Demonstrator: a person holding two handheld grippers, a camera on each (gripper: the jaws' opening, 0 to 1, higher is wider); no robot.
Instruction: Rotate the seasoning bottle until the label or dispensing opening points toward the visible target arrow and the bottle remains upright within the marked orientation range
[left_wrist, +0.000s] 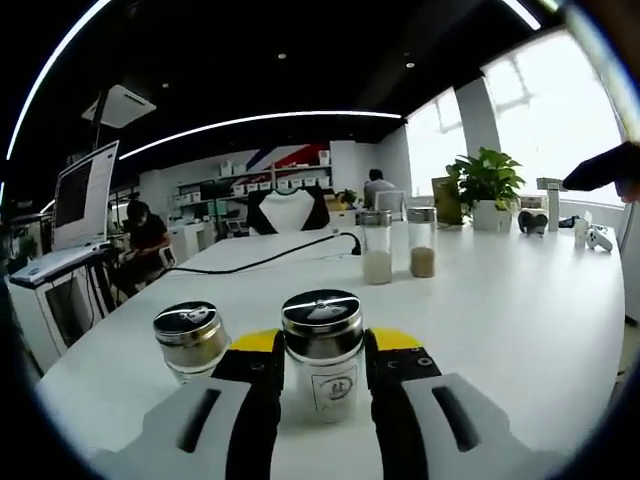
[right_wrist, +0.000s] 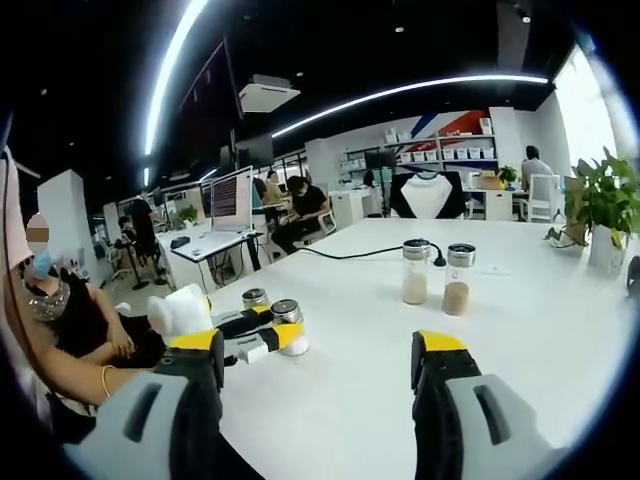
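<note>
Left gripper (left_wrist: 323, 375) clamped on the seasoning bottle (left_wrist: 323, 352); right gripper (right_wrist: 315, 365) wide apart, holding nothing.

The seasoning bottle stood upright on the white table (left_wrist: 500, 310), between the yellow-tipped jaws. It was clear glass with a shiny metal cap and a small white label facing the left gripper view. A second bottle (left_wrist: 191, 340) stood just beside it. Two taller jars (left_wrist: 399, 243) stood well apart, farther along the table.
</note>
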